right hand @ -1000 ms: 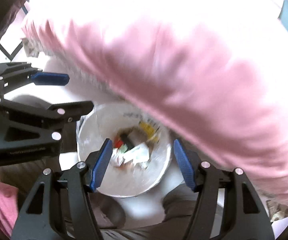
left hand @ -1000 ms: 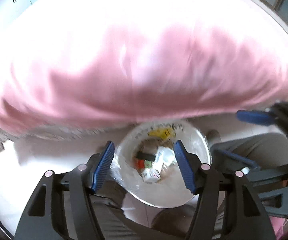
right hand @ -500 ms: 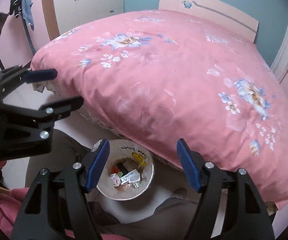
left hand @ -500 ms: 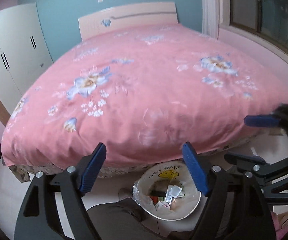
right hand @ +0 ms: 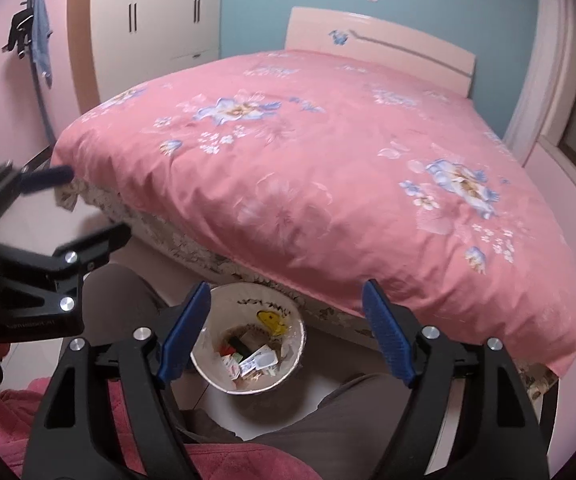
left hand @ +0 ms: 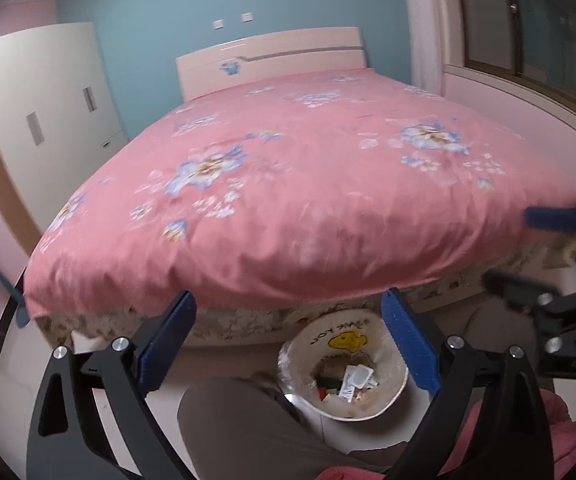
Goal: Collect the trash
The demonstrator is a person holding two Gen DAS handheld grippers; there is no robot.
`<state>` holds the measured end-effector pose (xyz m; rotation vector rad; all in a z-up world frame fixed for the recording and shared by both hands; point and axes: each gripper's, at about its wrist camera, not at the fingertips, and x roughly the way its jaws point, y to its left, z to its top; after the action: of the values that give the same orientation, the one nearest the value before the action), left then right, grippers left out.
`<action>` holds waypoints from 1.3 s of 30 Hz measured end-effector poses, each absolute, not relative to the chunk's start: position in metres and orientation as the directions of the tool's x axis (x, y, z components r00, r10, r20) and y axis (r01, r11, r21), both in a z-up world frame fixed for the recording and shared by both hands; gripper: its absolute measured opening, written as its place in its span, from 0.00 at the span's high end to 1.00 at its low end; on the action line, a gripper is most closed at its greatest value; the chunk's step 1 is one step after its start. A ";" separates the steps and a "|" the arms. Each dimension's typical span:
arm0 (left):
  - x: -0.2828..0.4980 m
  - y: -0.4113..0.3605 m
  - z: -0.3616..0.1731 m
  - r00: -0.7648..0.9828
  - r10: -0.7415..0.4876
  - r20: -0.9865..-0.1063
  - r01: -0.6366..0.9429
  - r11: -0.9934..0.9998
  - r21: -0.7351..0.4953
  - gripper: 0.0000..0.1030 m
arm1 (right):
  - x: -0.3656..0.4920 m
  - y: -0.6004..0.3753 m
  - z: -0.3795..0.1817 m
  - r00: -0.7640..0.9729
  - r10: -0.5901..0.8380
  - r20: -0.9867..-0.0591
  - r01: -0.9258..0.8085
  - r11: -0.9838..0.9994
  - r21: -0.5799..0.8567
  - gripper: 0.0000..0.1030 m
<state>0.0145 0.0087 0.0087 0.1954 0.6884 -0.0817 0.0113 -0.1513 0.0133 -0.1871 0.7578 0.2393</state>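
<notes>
A white waste bin point(left hand: 340, 330) with a yellow cartoon face stands on the floor at the foot of the bed, lined with a clear bag. Wrappers and small packets point(left hand: 352, 380) lie inside it. My left gripper point(left hand: 288, 304) hangs above and short of the bin, its blue-padded jaws opening wide with nothing between them. In the right wrist view the bin point(right hand: 264, 300) and its trash point(right hand: 252, 360) sit below my right gripper point(right hand: 287, 292), whose jaws are also opening and hold nothing. Each gripper shows in the other's view: right gripper point(left hand: 528, 248), left gripper point(right hand: 84, 208).
A bed with a pink floral quilt point(left hand: 288, 200) fills the middle and overhangs the bin. A person's trouser legs point(left hand: 240, 420) flank the bin on both sides. A white wardrobe point(right hand: 156, 20) stands at the left wall, and a window ledge point(left hand: 528, 112) runs along the right.
Both grippers have risen and tilted up from close over the bin, so the bed now fills the views. Both pairs of jaws have spread wider. The bin looks smaller.
</notes>
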 end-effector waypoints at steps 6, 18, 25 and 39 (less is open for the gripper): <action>0.006 0.016 0.008 0.773 0.005 -0.634 0.100 0.987 0.130 0.07 | -0.002 -0.156 0.006 0.737 0.102 -0.668 -0.213 0.973 -0.086 0.21; -0.002 0.007 -0.006 0.745 -0.017 -0.666 0.133 0.983 0.124 0.07 | -0.014 -0.162 -0.007 0.738 0.078 -0.671 -0.146 0.988 -0.045 0.21; -0.005 0.004 -0.007 0.746 -0.025 -0.666 0.142 0.982 0.122 0.06 | -0.015 -0.162 -0.007 0.741 0.075 -0.667 -0.142 0.989 -0.047 0.18; -0.005 0.003 -0.007 0.742 -0.031 -0.669 0.152 0.981 0.123 0.06 | -0.016 -0.163 -0.010 0.732 0.072 -0.677 -0.135 0.990 -0.041 0.18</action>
<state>-0.0047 0.0033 -0.0071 0.1741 0.7283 -0.1005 -0.0162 -0.1633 -0.0101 -0.0888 0.7404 0.1136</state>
